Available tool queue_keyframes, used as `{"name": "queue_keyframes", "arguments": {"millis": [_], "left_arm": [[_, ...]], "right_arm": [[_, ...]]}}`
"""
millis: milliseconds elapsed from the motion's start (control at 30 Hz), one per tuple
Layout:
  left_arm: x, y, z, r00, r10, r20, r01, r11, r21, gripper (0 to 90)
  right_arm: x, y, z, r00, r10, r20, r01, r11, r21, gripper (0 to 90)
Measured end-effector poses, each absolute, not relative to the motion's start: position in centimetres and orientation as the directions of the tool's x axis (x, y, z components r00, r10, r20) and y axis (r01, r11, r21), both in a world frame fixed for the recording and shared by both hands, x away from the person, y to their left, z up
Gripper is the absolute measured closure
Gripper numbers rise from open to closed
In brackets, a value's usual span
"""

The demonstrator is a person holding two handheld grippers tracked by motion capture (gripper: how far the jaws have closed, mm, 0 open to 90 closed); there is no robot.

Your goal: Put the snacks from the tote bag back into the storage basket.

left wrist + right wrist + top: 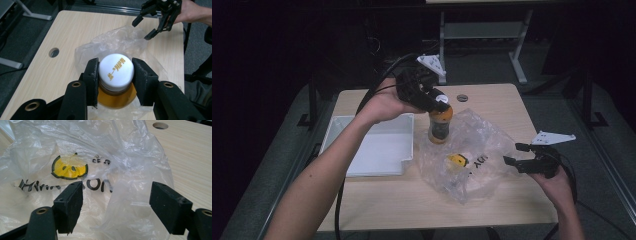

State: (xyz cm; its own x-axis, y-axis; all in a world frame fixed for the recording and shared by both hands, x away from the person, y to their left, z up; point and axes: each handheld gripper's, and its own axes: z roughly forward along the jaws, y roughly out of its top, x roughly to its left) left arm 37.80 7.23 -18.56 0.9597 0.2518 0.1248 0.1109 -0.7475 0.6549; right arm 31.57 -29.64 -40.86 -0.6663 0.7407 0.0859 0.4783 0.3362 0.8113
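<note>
The high view is dim with black surroundings, while both gripper views are brighter, evenly lit and slightly soft.

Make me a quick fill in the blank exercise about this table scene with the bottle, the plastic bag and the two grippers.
1. The left gripper is shut on the bottle at its white ____.
2. The bottle stands on the clear plastic ____.
3. The right gripper has its jaws ____, apart from each other at the bag's edge.
4. The white tray lies to the ____ of the bottle in the high view.

Missing words: cap; bag; open; left
</note>
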Motion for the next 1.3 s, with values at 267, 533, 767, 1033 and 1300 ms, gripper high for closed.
{"name": "queue_keyframes", "arguments": {"millis": [267,533,767,1033,1300], "left_arm": [[38.2,10.0,-18.9,0.949,0.293,0.113,0.148,-0.734,0.662,59.3],[38.4,12.4,-19.3,0.936,0.336,0.100,0.187,-0.720,0.669,59.3],[38.5,14.0,-19.6,0.928,0.356,0.108,0.202,-0.726,0.657,59.3],[38.7,15.6,-20.6,0.922,0.376,0.092,0.229,-0.721,0.653,59.3],[38.5,16.6,-21.3,0.915,0.392,0.101,0.239,-0.725,0.647,59.3]], "right_arm": [[31.4,-30.0,-40.8,-0.658,0.749,0.084,0.476,0.327,0.816,25.9],[31.5,-30.1,-40.8,-0.651,0.754,0.087,0.481,0.321,0.816,25.8],[31.5,-30.3,-40.8,-0.649,0.756,0.087,0.479,0.317,0.818,25.8],[31.5,-30.3,-40.9,-0.645,0.759,0.091,0.482,0.312,0.819,25.9],[31.4,-30.3,-40.9,-0.643,0.760,0.091,0.485,0.312,0.817,25.8]]}}
